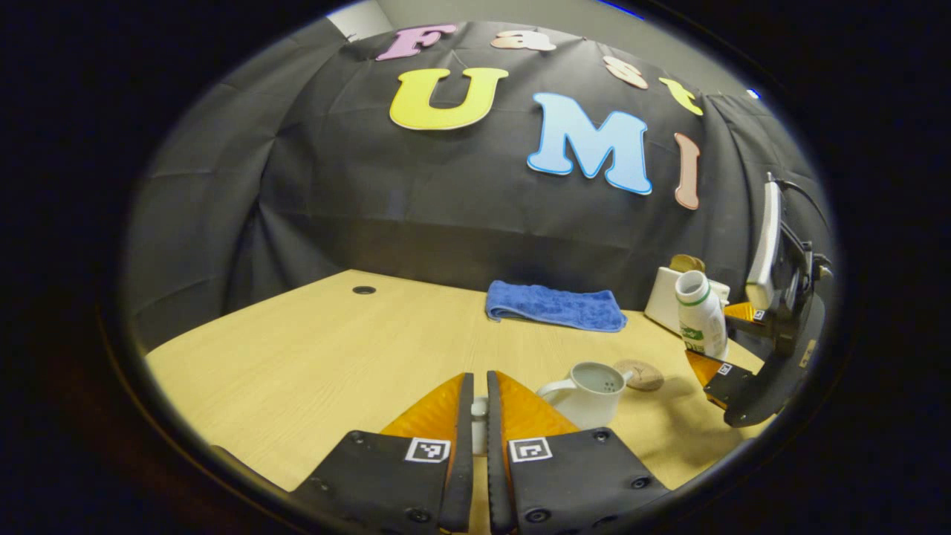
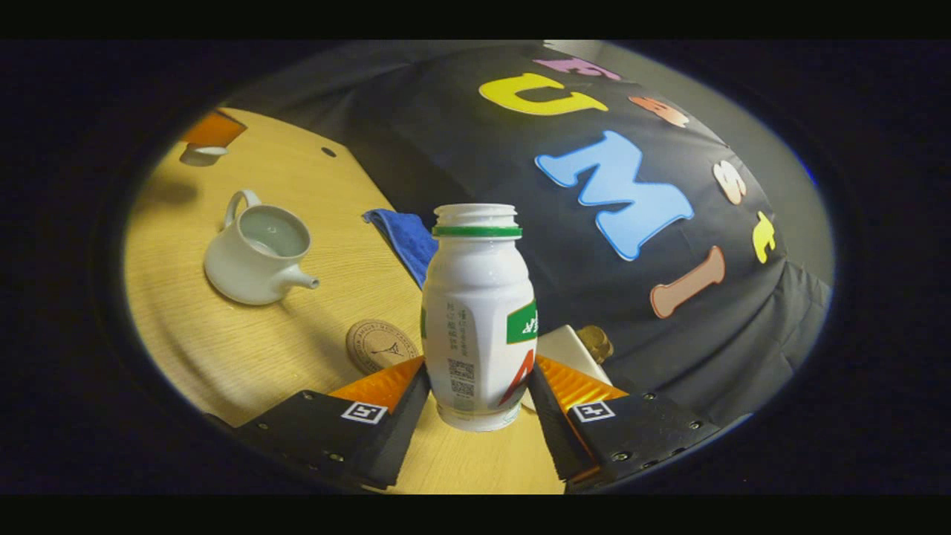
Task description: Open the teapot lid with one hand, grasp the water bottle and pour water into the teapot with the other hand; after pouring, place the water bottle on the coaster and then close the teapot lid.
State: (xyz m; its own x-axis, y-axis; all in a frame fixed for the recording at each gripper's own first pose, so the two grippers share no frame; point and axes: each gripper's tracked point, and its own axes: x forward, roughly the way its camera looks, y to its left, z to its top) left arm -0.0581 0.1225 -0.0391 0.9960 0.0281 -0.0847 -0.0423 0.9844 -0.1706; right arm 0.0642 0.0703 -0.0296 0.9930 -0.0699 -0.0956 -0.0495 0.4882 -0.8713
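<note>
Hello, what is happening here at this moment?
A person works with two handheld grippers at a wooden table. The right gripper holds the open water bottle upright between its fingers, lifted near the coaster. The left gripper is shut on a small white piece, probably the lid. The teapot stands open.

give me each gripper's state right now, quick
Left gripper: nearly closed on a small white piece, apparently the teapot lid.
Right gripper: closed on the water bottle, held upright.

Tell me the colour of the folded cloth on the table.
Blue; the cloth shows best in the left gripper view.
</note>
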